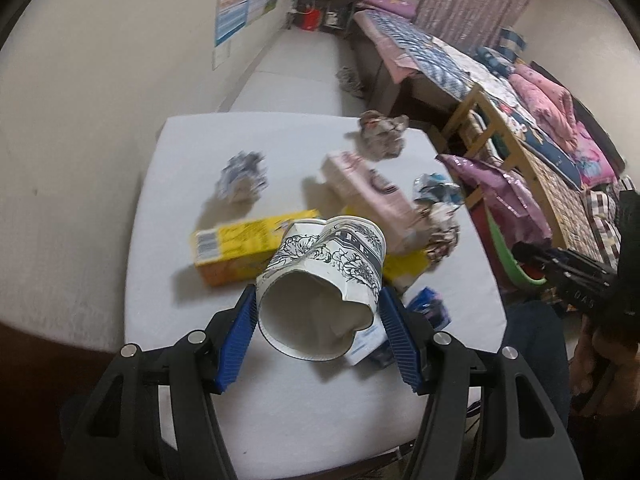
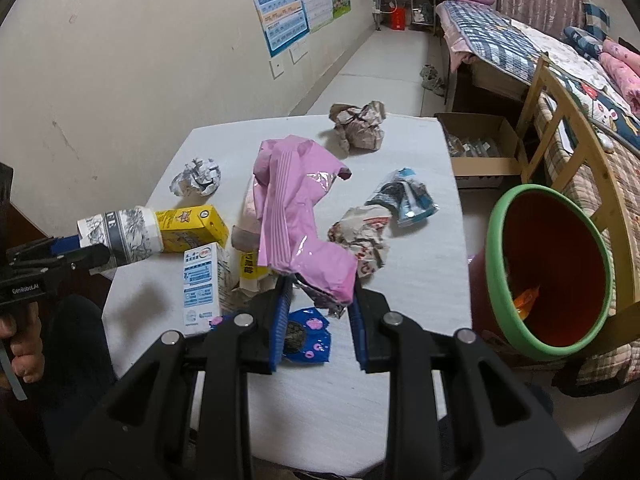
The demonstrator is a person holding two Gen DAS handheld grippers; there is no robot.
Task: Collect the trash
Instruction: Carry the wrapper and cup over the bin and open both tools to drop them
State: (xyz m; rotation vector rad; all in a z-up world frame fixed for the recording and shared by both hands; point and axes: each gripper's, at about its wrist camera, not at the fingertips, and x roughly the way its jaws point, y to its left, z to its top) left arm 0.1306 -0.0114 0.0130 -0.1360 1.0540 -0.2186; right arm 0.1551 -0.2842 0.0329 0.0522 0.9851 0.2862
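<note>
Paper cup [image 1: 320, 280] clamped in left tool [image 1: 316, 320], above table [image 1: 304, 412]

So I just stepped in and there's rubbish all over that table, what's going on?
A person is clearing trash with two handheld grippers. The left gripper holds a crumpled paper cup above the table; the right gripper holds a pink plastic wrapper. Cartons and paper wads remain; a green-rimmed bin waits beside the table.

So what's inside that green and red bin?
Inside the bin, an orange wrapper lies near the bottom. The near rim hides the rest of the bottom, so other trash could be there.
</note>
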